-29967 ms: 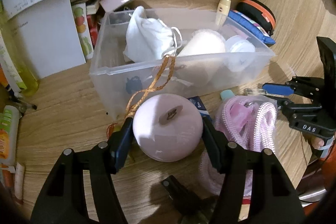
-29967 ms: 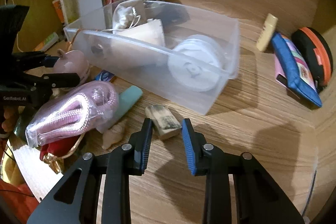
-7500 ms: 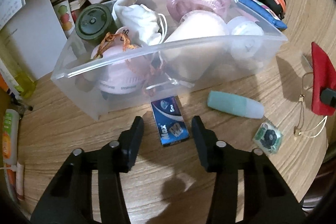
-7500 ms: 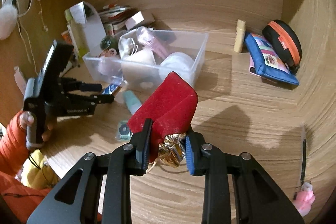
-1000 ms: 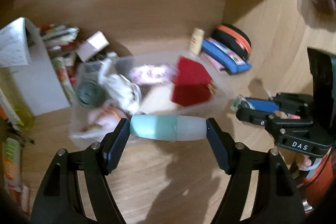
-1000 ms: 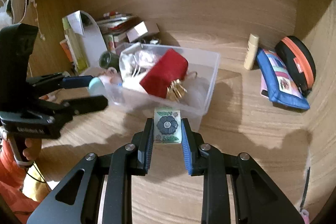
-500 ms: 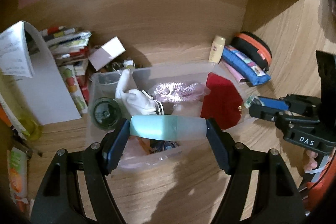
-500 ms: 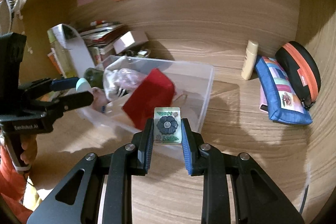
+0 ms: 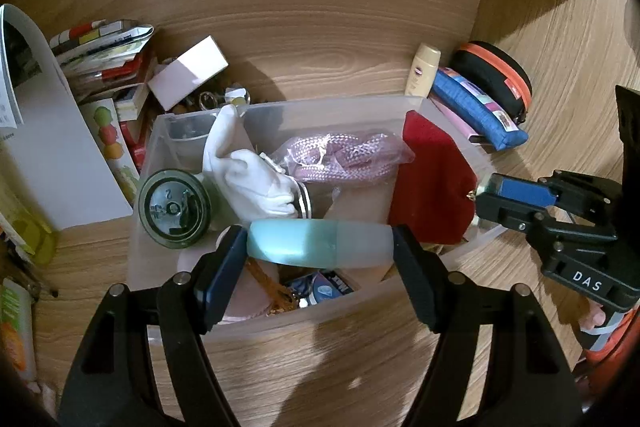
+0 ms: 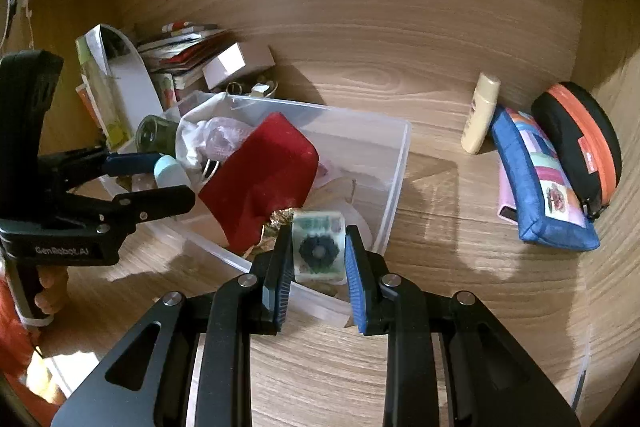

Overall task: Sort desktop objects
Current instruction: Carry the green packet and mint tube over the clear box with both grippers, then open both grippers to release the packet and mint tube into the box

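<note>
- My left gripper [image 9: 320,247] is clamped end to end on the teal tube [image 9: 318,242], held over the near side of the clear bin [image 9: 344,103].
- My right gripper [image 10: 316,247] pinches the small flower packet [image 10: 319,246] above the bin's near corner.
- Step in hand: dropping both in.
- Next, I'd lower each past the rim, then let go.

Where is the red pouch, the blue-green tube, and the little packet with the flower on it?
red pouch [image 10: 268,163], right wrist view, middle of its red face.
blue-green tube [image 9: 316,242], left wrist view, middle of its body.
flower packet [image 10: 318,247], right wrist view, on the dark flower.
</note>
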Tool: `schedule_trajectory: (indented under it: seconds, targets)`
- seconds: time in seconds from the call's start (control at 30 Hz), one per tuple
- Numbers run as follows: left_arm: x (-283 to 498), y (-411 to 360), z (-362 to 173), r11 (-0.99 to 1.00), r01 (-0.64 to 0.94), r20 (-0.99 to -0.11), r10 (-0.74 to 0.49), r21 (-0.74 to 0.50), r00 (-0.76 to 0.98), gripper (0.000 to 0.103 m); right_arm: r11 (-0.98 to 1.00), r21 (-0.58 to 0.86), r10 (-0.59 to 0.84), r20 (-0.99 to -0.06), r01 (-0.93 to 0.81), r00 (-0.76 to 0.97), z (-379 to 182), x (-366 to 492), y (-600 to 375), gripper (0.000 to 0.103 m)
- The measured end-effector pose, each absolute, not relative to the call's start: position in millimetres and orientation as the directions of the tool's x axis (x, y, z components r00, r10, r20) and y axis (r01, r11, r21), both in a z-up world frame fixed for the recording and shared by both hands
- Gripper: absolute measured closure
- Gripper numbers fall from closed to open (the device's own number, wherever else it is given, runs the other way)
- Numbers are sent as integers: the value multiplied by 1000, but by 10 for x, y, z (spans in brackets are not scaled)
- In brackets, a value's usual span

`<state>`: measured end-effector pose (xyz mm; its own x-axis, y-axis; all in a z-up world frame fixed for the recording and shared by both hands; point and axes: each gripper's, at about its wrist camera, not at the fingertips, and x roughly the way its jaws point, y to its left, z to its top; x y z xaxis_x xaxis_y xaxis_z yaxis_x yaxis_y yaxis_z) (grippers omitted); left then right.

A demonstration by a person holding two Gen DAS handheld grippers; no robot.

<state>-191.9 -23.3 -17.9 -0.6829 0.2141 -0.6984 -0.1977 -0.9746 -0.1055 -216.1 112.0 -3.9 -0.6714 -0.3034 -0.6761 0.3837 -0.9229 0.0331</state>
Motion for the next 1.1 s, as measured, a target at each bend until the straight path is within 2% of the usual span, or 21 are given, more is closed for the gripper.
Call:
schedule_trajectory:
  seconds: [0.43,0.5,0.57,0.77,0.9,1.1]
  targets:
    - [-1863,-234,-137,-974,-203,-698,216,-103,-682,28,-928,18,-282,-688,372,-669,12,-2101,1084,78]
    - [-1838,-219,-115,-974,-206,-695,211,-92,-688,28,-930,17,-279,-684,368,-674,31,-2069,1083,73]
    - [-1808,-196,-99,-977,-202,-690,190,-64,-698,23,-931,14,-277,-677,364,-682,50,-2037,1081,65]
    - [-1714,-180,-52,-980,-195,-677,168,-36,-717,19,-937,-5,-261,-657,350,-707,134,-1925,1080,61]
    - [-1634,-197,1,-982,-188,-662,156,-23,-733,12,-938,-3,-260,-654,346,-711,158,-1864,1083,54]
    - [-1515,-244,58,-989,-147,-648,105,12,-754,8,-938,-26,-251,-635,345,-731,210,-1727,1071,32]
